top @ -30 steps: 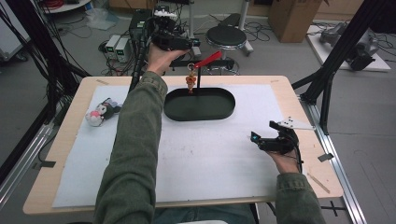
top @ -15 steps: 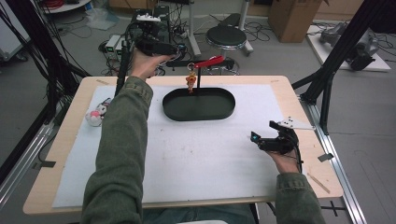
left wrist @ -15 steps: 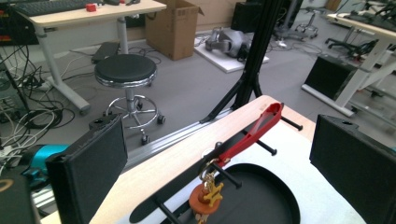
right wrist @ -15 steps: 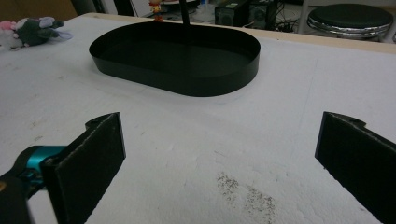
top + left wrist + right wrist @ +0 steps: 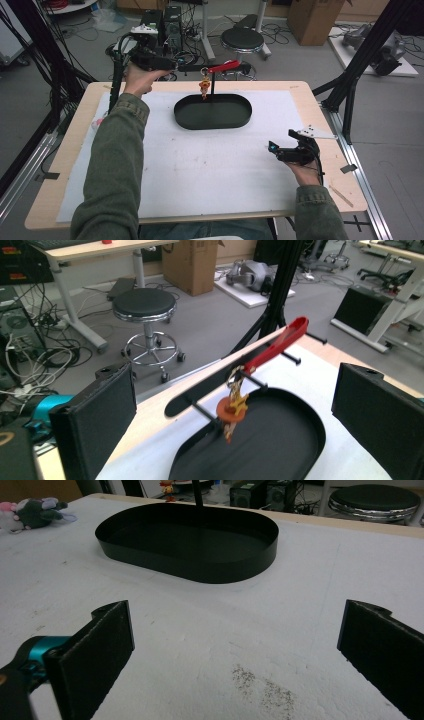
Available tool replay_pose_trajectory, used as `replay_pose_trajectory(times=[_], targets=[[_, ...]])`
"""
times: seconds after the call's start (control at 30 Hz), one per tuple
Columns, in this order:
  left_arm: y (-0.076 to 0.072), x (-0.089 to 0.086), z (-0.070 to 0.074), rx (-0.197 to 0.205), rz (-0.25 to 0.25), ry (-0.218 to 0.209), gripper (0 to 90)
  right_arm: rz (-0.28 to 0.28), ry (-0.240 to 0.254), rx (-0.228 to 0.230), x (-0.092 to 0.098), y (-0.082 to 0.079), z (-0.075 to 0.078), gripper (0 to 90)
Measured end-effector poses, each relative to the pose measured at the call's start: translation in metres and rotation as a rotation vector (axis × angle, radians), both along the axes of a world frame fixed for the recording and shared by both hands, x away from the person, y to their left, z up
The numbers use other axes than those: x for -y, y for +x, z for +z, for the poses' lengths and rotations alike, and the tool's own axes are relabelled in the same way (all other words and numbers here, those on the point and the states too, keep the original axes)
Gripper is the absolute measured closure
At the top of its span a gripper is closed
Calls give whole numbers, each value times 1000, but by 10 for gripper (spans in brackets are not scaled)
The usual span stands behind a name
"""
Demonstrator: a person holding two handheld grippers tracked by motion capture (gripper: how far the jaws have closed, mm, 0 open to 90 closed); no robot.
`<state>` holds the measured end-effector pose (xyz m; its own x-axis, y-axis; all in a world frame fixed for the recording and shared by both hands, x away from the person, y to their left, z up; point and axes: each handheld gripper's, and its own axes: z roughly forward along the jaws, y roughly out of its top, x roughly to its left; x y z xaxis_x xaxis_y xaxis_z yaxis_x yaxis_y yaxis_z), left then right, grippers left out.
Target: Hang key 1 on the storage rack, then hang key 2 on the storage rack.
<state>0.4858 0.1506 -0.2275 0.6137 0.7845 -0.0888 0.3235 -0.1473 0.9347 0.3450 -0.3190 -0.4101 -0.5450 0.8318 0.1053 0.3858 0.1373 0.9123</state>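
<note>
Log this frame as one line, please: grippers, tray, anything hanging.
left gripper: open, raised beyond table's far edge | right gripper: open, low over mat | black tray: empty | keychain charm: hanging from stand over tray

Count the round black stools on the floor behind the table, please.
1. The black stool stands on the floor beyond the table's far edge, behind the black tray. Others may be hidden outside the pictures.

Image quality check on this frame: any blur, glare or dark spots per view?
High view: even light, soft overall, no glare; black tray interior reads as a flat dark patch. Left gripper view: keychain charm slightly soft, floor background bright. Right gripper view: near jaws blurred at the edges, white mat close to washed out, plush toy soft in the corner.
</note>
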Motion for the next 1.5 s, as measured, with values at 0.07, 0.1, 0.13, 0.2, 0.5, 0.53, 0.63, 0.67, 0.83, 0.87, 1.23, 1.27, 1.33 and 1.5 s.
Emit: replay_pose_trajectory(times=[0.07, 0.1, 0.13, 0.2, 0.5, 0.53, 0.63, 0.67, 0.83, 0.87, 1.23, 1.27, 1.33, 1.5], targets=[[-6, -6, -2, 1, 5, 14, 45, 0, 4, -4, 0, 0, 0, 5], [-8, -10, -4, -4, 7, 15, 45, 0, 2, -4, 0, -1, 0, 5], [-10, -13, -5, -8, 8, 14, 45, 0, 1, -3, 0, -1, 0, 5], [-15, -20, -9, -14, 26, 13, 45, 4, -2, 2, 0, 0, 0, 5], [-33, -52, -34, -42, 73, 3, 45, -1, -12, 2, -2, 0, 0, 5], [-35, -55, -37, -46, 76, 0, 45, 0, -16, 7, -3, 0, 0, 5], [-38, -64, -46, -66, 89, 6, 45, 1, -19, -2, -3, -1, 0, 5], [-39, -66, -49, -73, 95, 8, 45, 1, -18, -3, -3, -1, 0, 5], [-42, -79, -60, -98, 121, 16, 45, 0, -19, 1, -3, 0, 0, 5], [-42, -80, -62, -100, 124, 18, 45, 1, -20, 0, -3, 0, 0, 5], [-49, -104, -82, -128, 149, 43, 45, 1, -24, -1, -3, -1, 0, 5], [-50, -106, -83, -128, 155, 43, 45, 2, -28, 3, -3, 0, 0, 5], [-52, -112, -87, -133, 166, 58, 45, 3, -30, 4, -3, 0, 0, 5], [-55, -124, -95, -138, 175, 62, 45, 1, -26, -5, -4, -1, 0, 5]])
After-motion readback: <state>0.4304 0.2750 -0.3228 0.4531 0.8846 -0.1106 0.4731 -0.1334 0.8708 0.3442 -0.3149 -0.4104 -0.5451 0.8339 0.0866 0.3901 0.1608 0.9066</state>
